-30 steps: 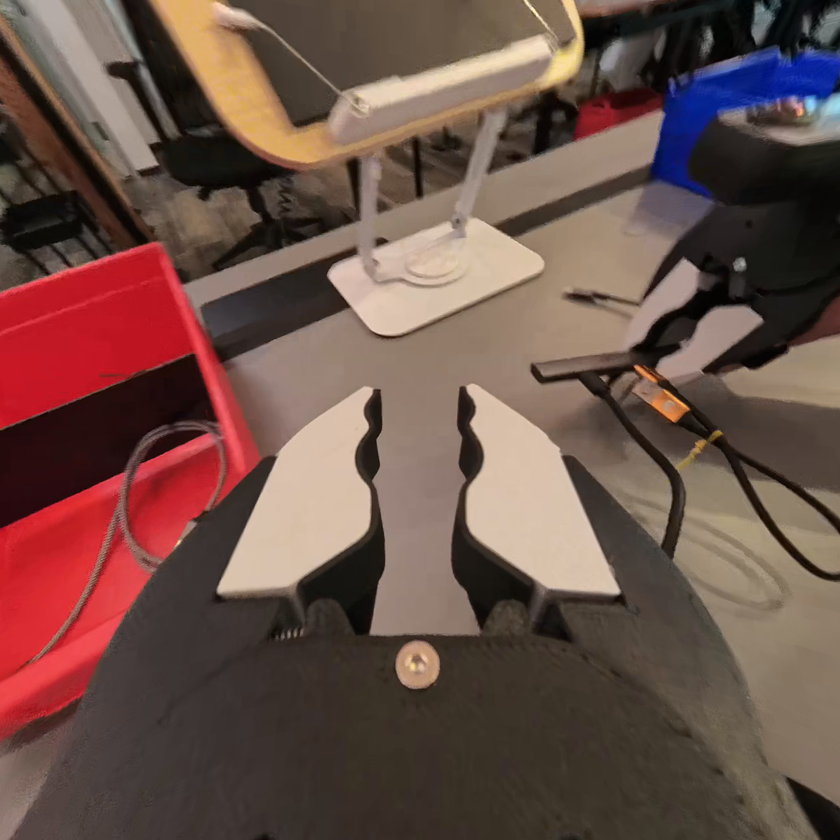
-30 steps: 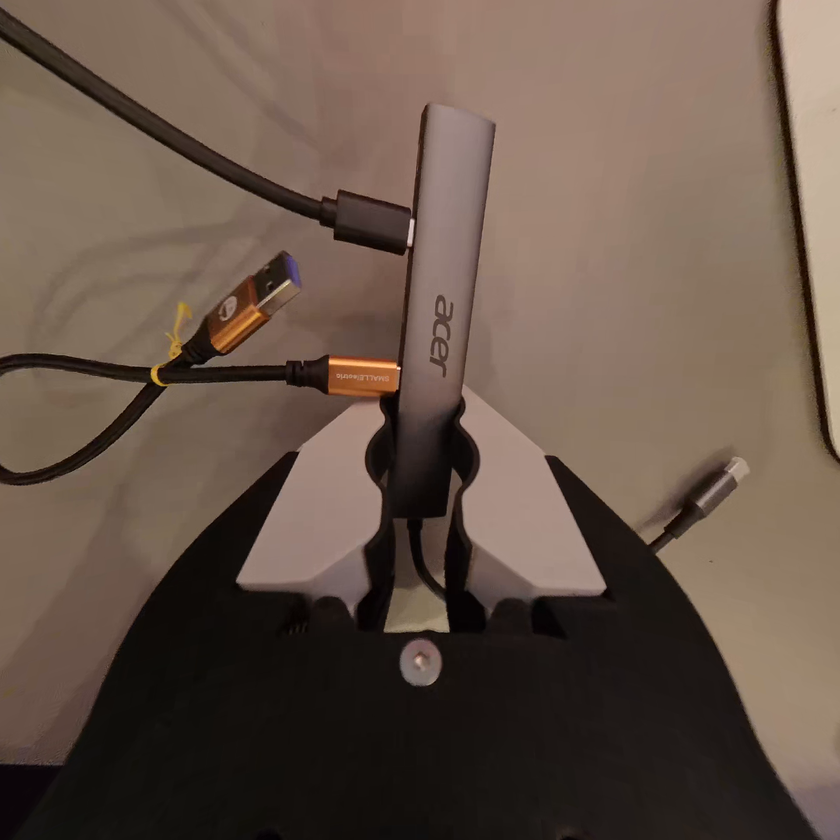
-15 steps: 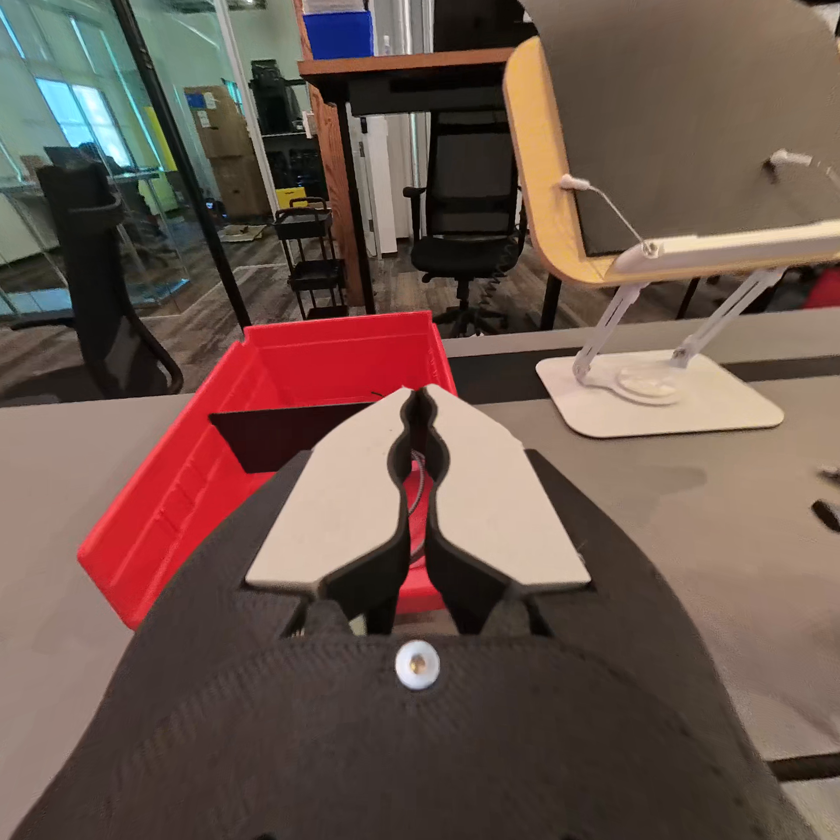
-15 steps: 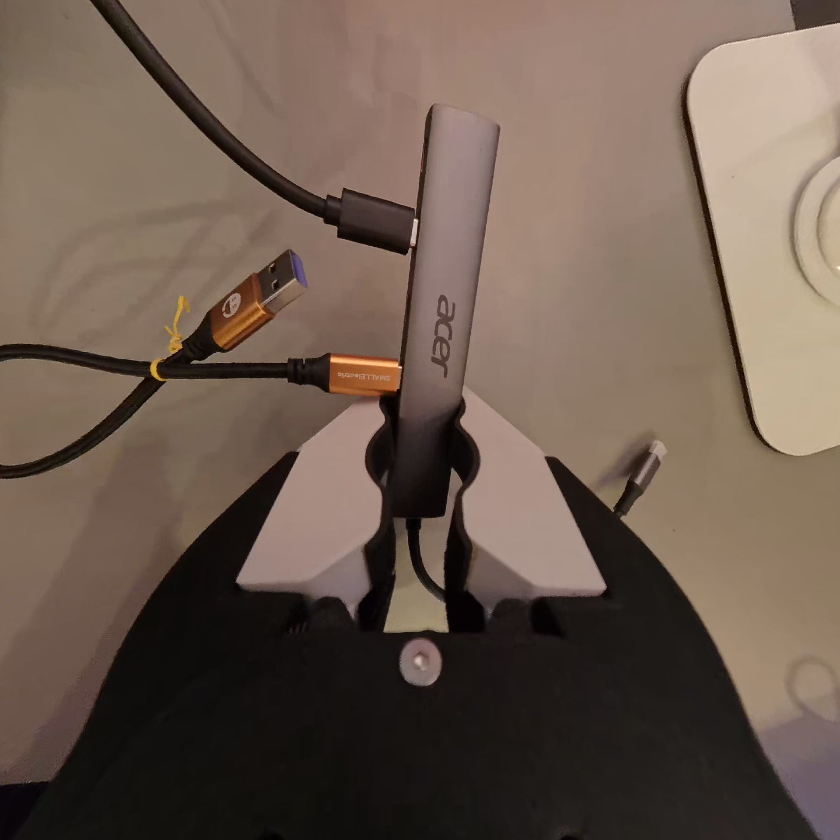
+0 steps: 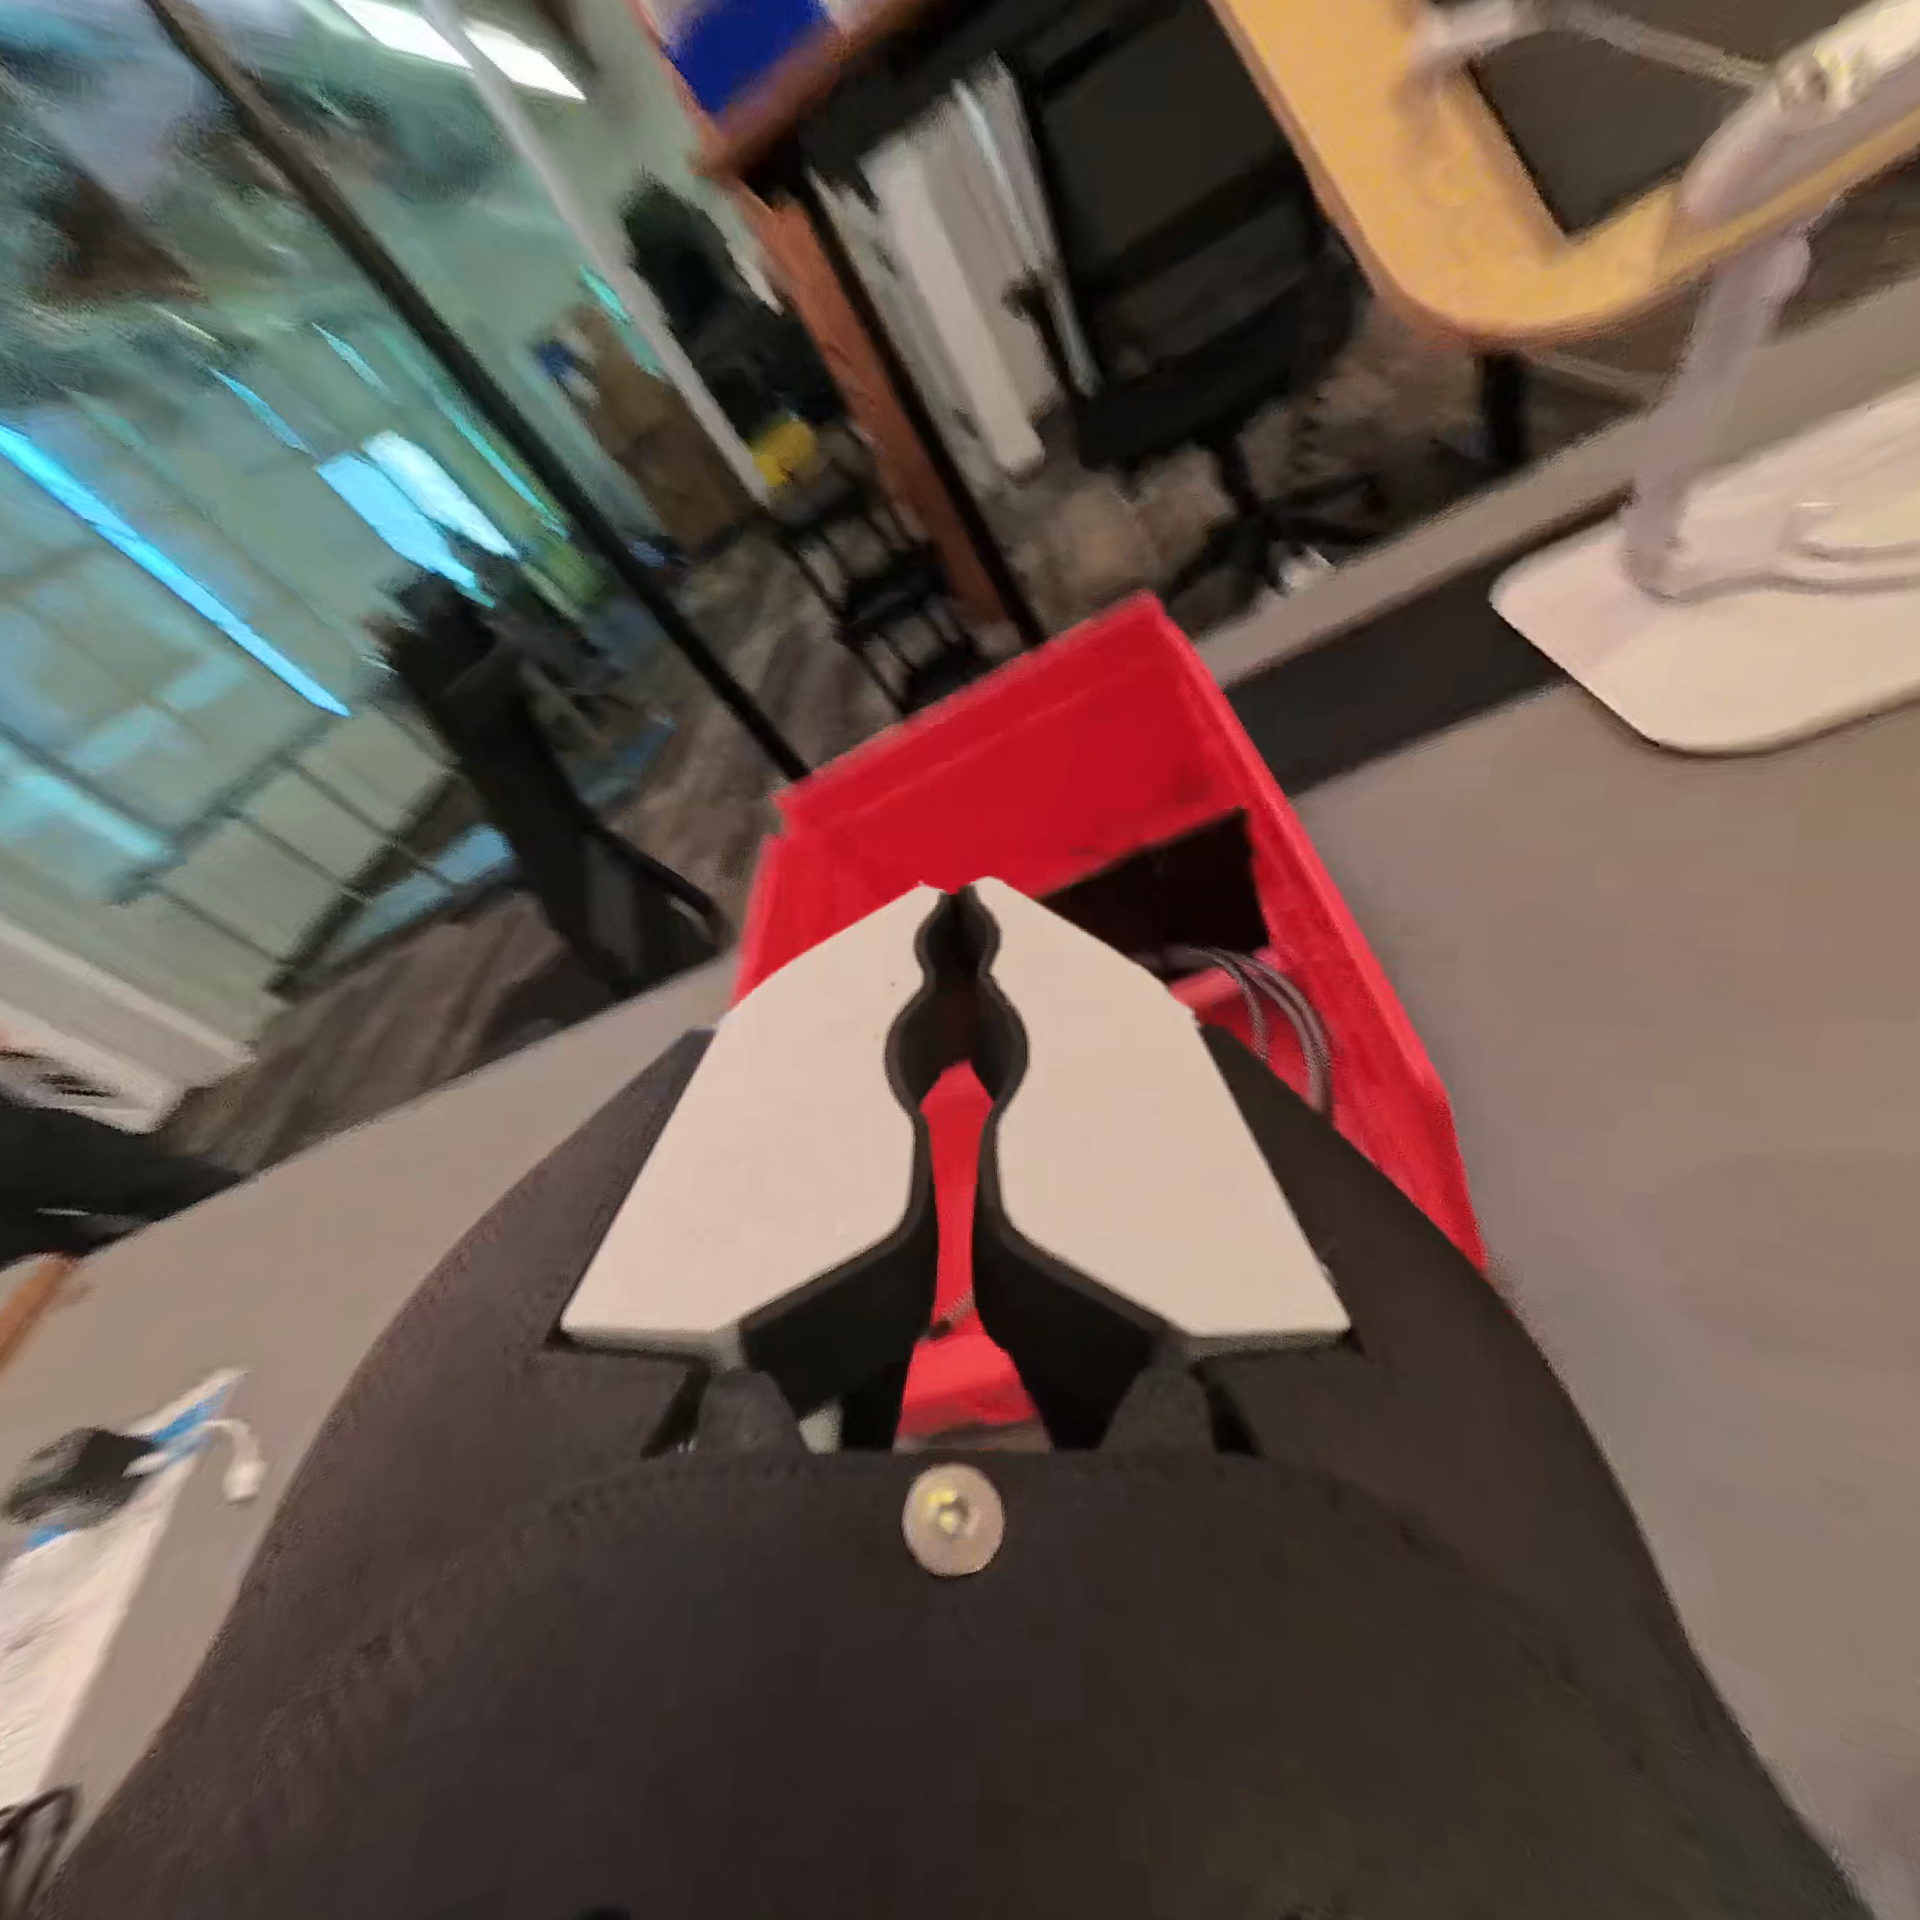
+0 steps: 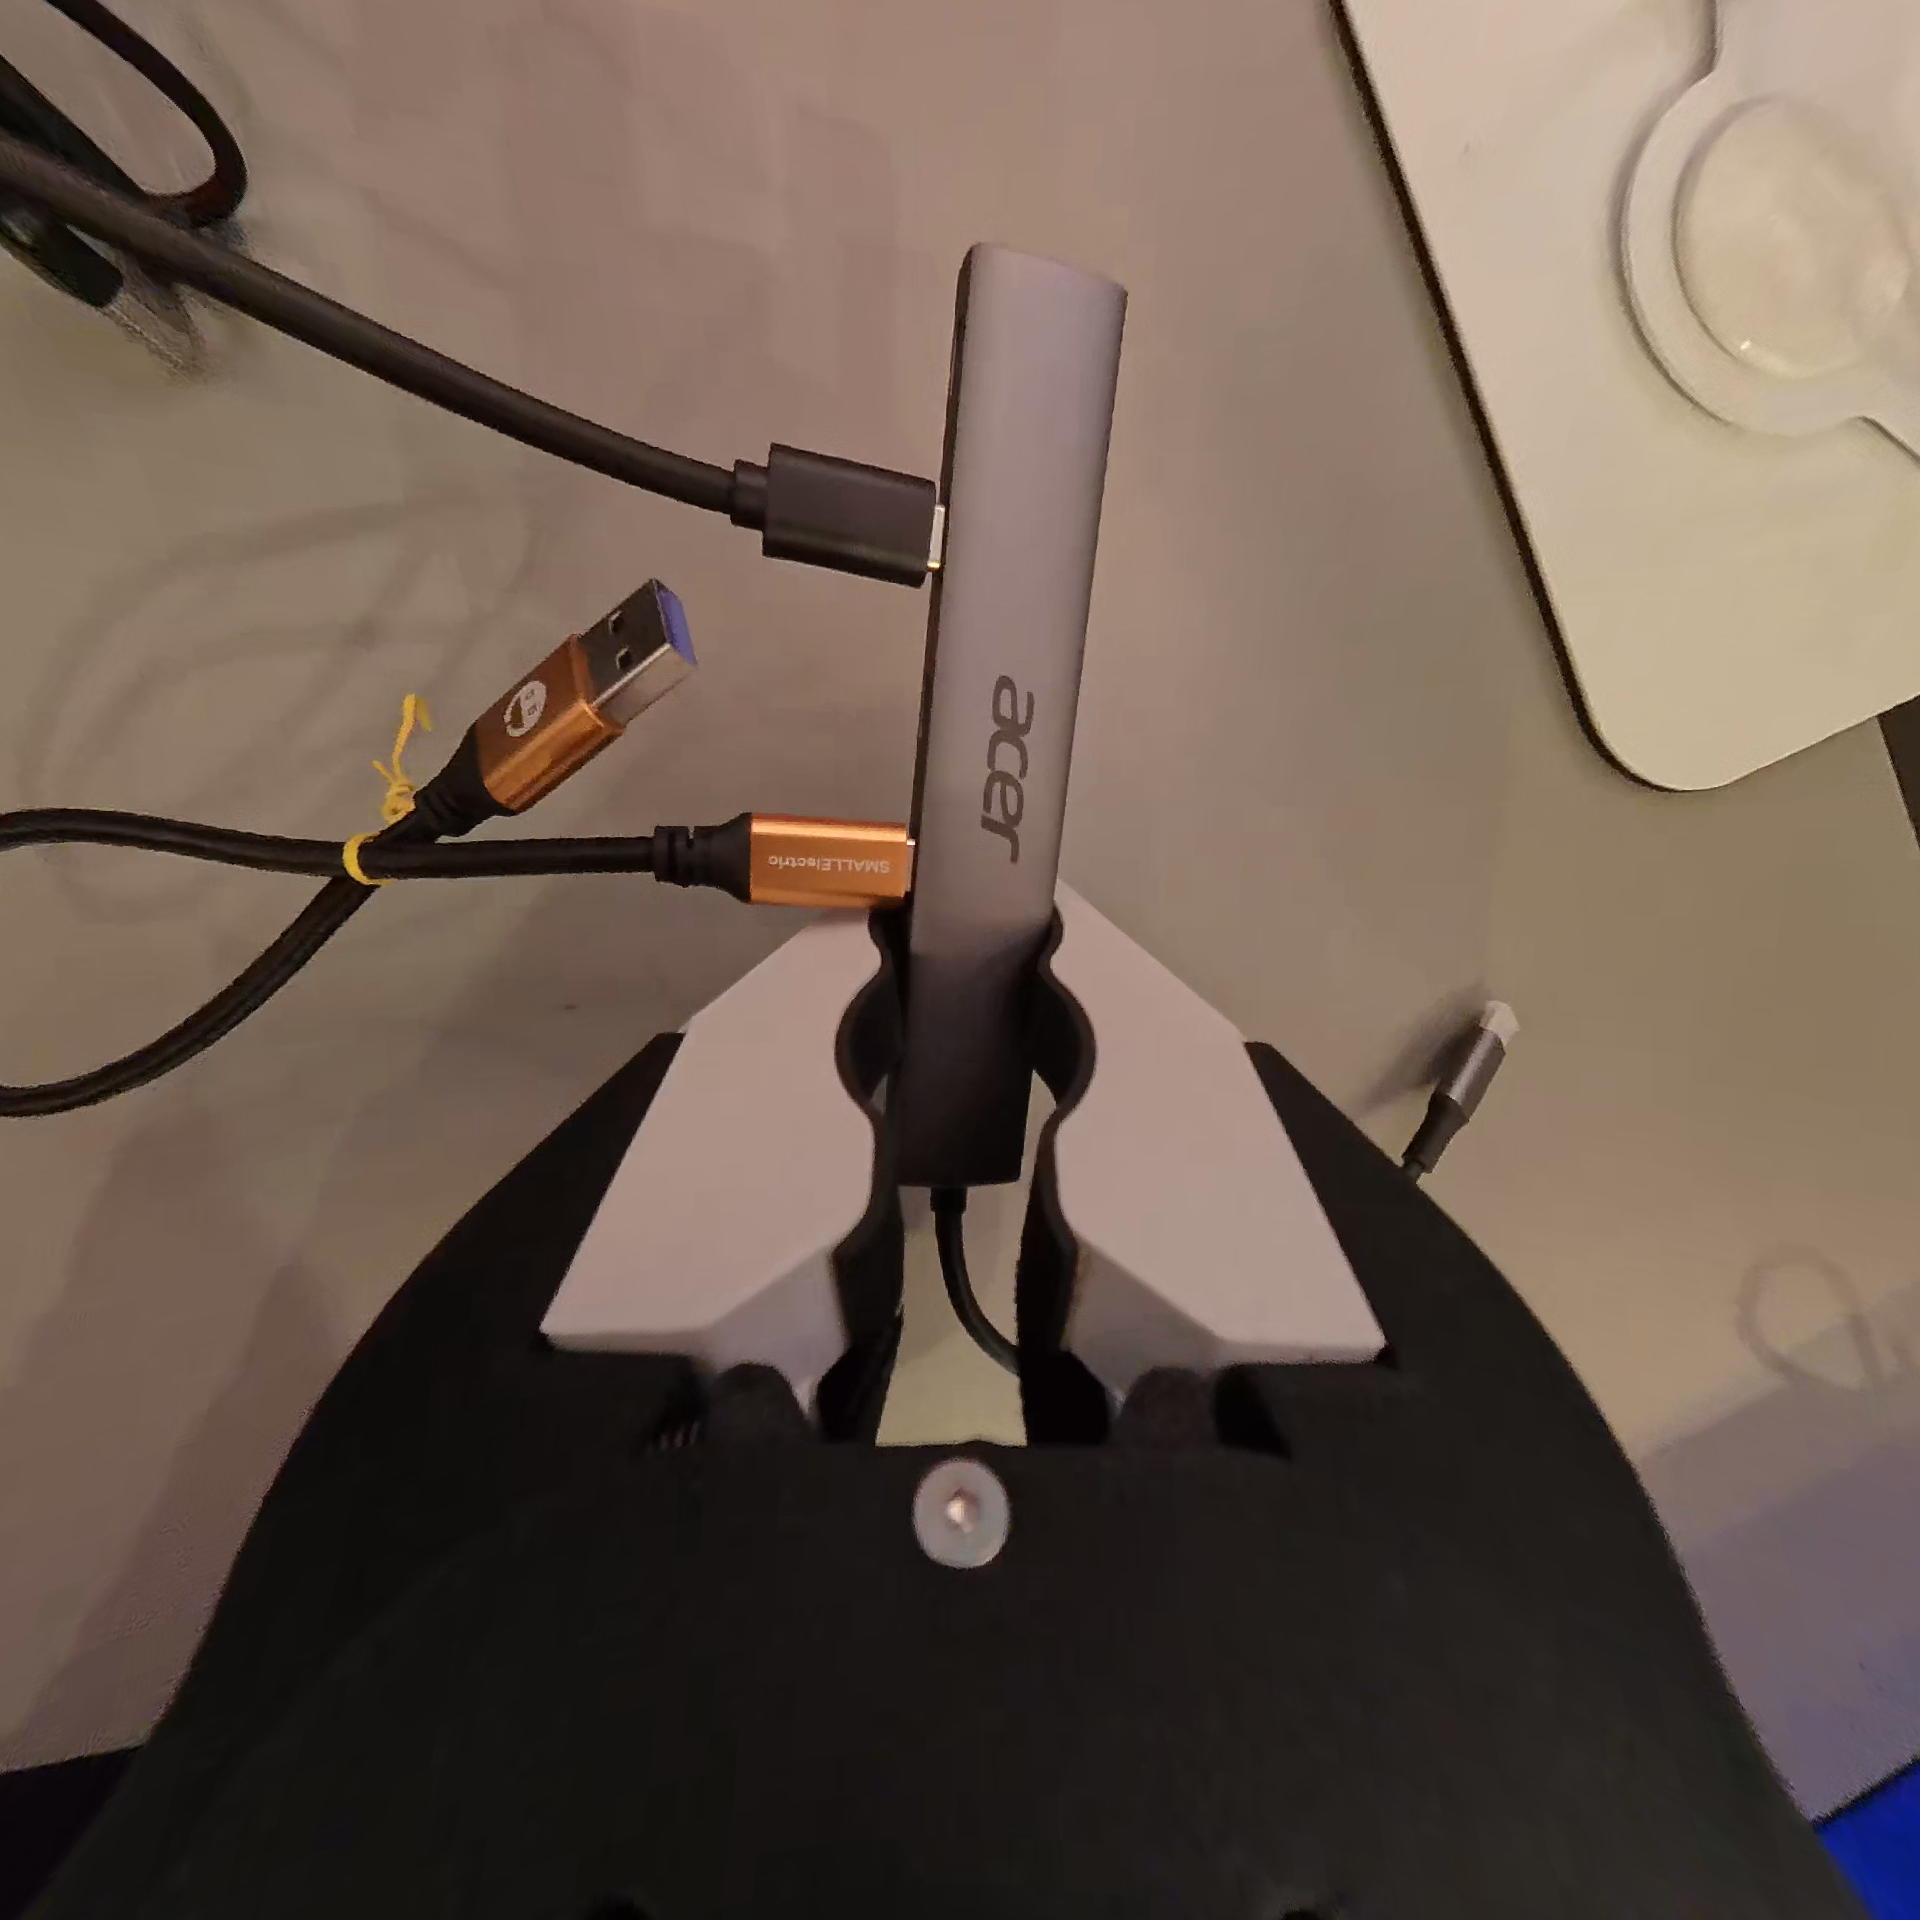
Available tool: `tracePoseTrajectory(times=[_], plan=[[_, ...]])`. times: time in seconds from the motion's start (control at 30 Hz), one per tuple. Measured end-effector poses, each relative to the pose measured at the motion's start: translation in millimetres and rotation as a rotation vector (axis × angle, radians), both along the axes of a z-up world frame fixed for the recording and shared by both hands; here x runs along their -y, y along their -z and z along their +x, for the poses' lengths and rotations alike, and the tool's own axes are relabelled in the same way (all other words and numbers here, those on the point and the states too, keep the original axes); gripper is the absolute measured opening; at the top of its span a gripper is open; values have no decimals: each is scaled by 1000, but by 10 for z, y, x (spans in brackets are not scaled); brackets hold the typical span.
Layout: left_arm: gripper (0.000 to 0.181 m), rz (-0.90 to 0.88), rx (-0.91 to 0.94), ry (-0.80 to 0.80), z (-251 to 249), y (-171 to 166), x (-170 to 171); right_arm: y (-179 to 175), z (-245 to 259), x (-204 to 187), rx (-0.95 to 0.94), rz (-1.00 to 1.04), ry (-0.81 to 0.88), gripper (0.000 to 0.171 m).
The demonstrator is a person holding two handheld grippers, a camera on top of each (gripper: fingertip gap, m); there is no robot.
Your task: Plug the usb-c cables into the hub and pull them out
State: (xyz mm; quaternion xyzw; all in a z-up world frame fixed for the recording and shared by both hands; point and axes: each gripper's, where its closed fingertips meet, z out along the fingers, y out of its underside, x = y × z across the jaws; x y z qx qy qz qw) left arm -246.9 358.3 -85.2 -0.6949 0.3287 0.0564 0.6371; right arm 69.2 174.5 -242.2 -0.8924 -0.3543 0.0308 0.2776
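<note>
- Grey matte tabletop, dim warm light on it in the right wrist view.
- Glass partition wall with black frames at left, daylight coming through, blurred.
- Black office chair on a dark wood-pattern floor.
- Brown wooden shelf unit behind, blue box on top.
- White flat stand base on the table, holding a tilted wood-edged board.
- Second black chair near the table's left edge.
</note>
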Motion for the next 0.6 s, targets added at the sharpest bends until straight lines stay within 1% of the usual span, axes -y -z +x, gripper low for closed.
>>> tracePoseTrajectory(times=[0.03,0.07,0.13,0.17,0.2,0.23,0.27,0.33,0.37,0.4,0.43,0.5,0.57,0.6], plan=[[4,-119,-17,26,27,148,-73,25,1,8,12,-10,-2,16],[12,-210,-28,41,36,259,-144,49,2,6,23,-14,0,16],[18,-375,-90,77,61,496,-254,99,-26,5,22,-28,-7,16],[24,-417,-124,68,50,572,-335,117,-47,5,20,-32,-14,16],[22,-444,-163,73,61,641,-404,132,-66,5,23,-32,-25,16],[24,-524,-210,82,81,773,-440,150,-80,6,28,-35,-34,16],[31,-603,-252,73,90,907,-479,177,-87,15,34,-48,-39,17],[32,-748,-373,76,109,1203,-514,212,-90,20,57,-63,-49,18],[33,-747,-415,60,119,1278,-599,217,-96,30,61,-74,-56,19],[28,-742,-419,65,166,1329,-668,218,-103,38,59,-87,-62,20],[29,-788,-426,65,187,1423,-694,217,-102,36,59,-94,-63,20],[40,-853,-467,2,115,1590,-799,218,-105,31,60,-98,-73,22],[39,-882,-483,-24,83,1716,-890,215,-117,32,49,-110,-76,27],[34,-903,-477,-28,89,1774,-910,211,-119,30,50,-109,-80,32]])
